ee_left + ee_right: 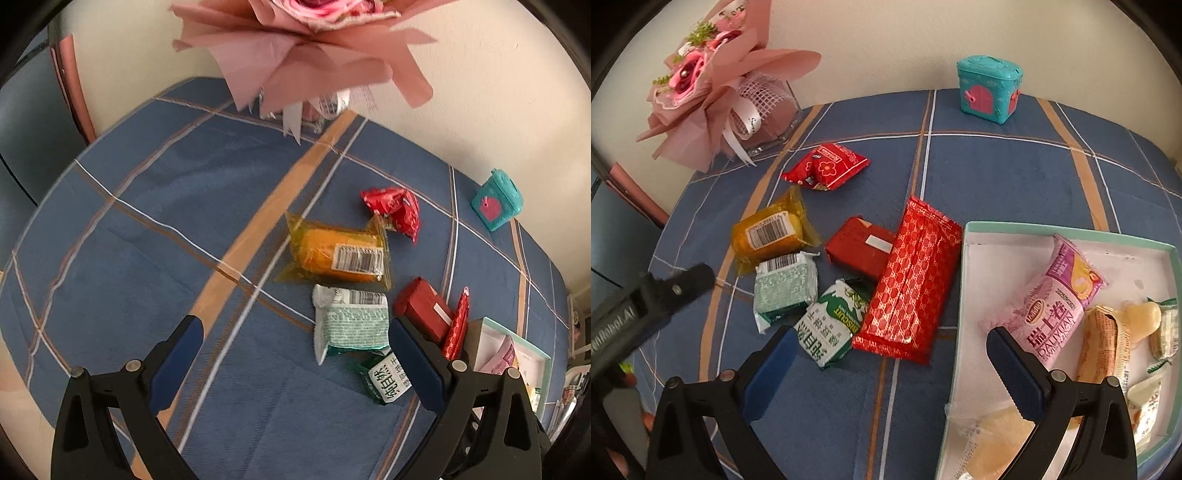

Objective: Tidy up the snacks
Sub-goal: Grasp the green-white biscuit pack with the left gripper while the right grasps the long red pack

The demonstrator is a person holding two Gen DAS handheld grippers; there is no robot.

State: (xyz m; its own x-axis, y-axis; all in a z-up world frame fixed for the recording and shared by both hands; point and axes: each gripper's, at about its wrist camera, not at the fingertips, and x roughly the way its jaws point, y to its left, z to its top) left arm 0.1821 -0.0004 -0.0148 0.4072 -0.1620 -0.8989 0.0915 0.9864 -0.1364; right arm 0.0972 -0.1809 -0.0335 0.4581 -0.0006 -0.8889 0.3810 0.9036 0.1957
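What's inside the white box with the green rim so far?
The white box with the green rim holds a pink swiss-roll packet, an orange-printed wrapper and pale wrapped pieces; the right gripper hides its near edge.

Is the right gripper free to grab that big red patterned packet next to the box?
Probably yes: the right gripper is open and empty, and the big red packet lies uncovered just ahead, beside the box.

Even, soft daylight, no harsh shadows. Strong fisheye bending with dark corners. Left wrist view motion-blurred, notably the bouquet [306,48]; right wrist view sharper.
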